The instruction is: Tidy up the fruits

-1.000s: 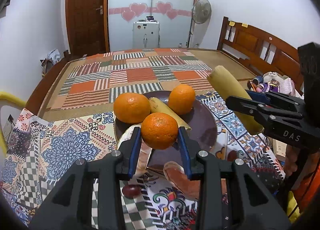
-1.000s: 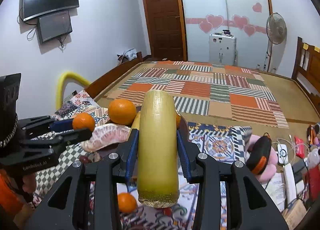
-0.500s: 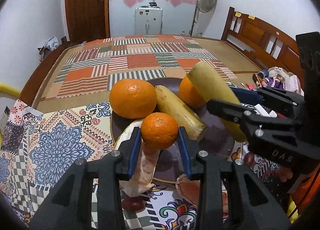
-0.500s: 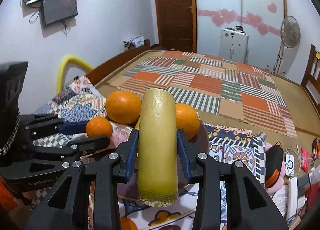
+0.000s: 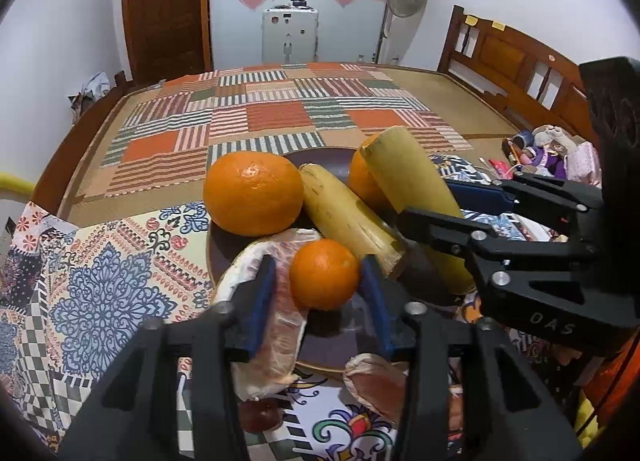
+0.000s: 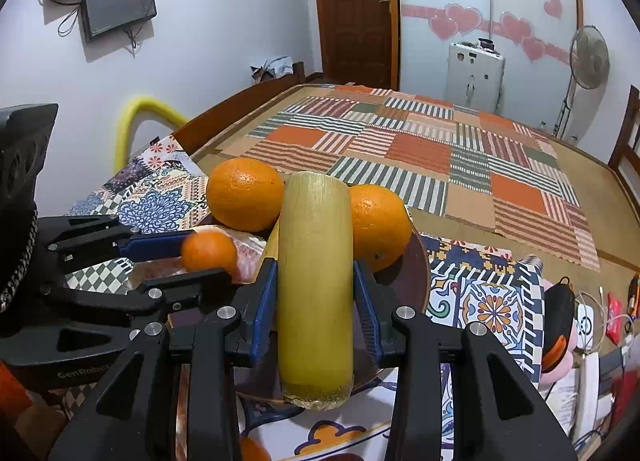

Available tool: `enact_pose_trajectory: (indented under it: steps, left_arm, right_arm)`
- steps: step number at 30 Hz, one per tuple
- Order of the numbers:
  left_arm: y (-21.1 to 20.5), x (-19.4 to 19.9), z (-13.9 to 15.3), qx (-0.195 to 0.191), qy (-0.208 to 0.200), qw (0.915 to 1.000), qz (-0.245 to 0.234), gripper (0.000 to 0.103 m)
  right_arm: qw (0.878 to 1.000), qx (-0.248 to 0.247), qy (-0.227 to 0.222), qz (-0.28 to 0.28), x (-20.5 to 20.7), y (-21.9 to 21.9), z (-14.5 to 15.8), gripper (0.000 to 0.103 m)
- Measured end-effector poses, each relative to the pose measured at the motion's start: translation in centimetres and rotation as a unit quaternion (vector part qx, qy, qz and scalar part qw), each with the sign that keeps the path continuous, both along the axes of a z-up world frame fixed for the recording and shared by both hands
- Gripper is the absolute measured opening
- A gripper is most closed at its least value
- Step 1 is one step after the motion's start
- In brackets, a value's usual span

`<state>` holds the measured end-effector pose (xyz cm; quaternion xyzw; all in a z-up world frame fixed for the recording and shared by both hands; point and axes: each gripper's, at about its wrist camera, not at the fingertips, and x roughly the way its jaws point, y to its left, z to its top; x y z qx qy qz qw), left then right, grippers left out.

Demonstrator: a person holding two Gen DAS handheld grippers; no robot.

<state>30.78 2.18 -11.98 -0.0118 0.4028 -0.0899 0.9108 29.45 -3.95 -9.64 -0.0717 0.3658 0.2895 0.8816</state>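
The left wrist view is showing, from left to right, a patterned cloth point(image 5: 100, 281), a peeled pomelo piece point(image 5: 280, 325) lying over the near rim of a dark plate point(image 5: 332, 345), and the left gripper point(image 5: 320, 281) with its blue pads standing on either side of a small orange point(image 5: 324, 273). Its jaws have just been opening, and gaps are showing on both sides of that orange, which is resting on the plate against the pomelo piece. Behind it a big orange point(image 5: 252, 193) is sitting at the plate's left, a yellow stalk point(image 5: 348, 217) is lying along the middle, and a second orange point(image 5: 366, 181) is peeking out at the right. Farther right the right gripper point(image 5: 460, 213) is coming in from the side, clamping a second stalk point(image 5: 416, 201) tilted over the plate. Only this view is showing another pomelo piece point(image 5: 376, 385) and a dark red fruit point(image 5: 260, 415) on the cloth below the plate. The right wrist view is giving the clearer look at the grip: the pads are pressing both sides of the held stalk point(image 6: 316, 301), whose cut end is hanging just above the plate's near rim point(image 6: 420, 273). There the left gripper point(image 6: 188, 261) is reaching in from the left around the small orange point(image 6: 208, 253), and only here another orange point(image 6: 252, 449) is showing at the bottom edge.
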Motion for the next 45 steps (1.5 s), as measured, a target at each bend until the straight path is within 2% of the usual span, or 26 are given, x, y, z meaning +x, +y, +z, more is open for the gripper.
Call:
enact_pose_trajectory:
  steps: [4, 14, 21, 27, 29, 31, 38, 45]
  left_arm:
    - [-0.1, -1.0, 0.7, 0.017, -0.020, 0.9996, 0.004, 0.050]
    - [1.6, -5.3, 3.8, 0.005, -0.058, 0.9981, 0.020, 0.050]
    - [2.7, -8.4, 4.7, 0.017, -0.064, 0.9975, 0.024, 0.050]
    - [3.6, -10.0, 3.4, 0.023, -0.046, 0.9983, 0.027, 0.050]
    - [3.7, -10.3, 2.6, 0.029, -0.036, 0.9985, 0.029, 0.050]
    - [4.0, -10.5, 1.6, 0.031, -0.024, 0.9987, 0.031, 0.050]
    - [4.7, -10.0, -1.8, 0.030, 0.020, 0.9988, 0.033, 0.050]
    - [4.1, -9.2, -3.7, 0.020, 0.040, 0.9988, 0.019, 0.050]
  right_arm:
    - [1.000, 0.005, 0.000, -0.001, -0.5, -0.3, 0.3, 0.035]
    - [0.998, 0.015, -0.046, -0.028, -4.1, -2.8, 3.5, 0.035]
    - [0.997, 0.014, -0.062, -0.046, -6.9, -4.5, 4.4, 0.035]
    - [0.997, 0.009, -0.052, -0.050, -8.3, -5.5, 3.5, 0.037]
    - [0.997, 0.003, -0.051, -0.053, -8.6, -5.7, 2.8, 0.045]
    - [0.997, -0.009, -0.049, -0.059, -8.9, -5.9, 2.0, 0.049]
    - [0.998, -0.029, -0.012, -0.060, -8.6, -6.6, -1.1, 0.049]
    - [0.998, -0.039, 0.022, -0.047, -7.8, -6.5, -3.7, 0.049]
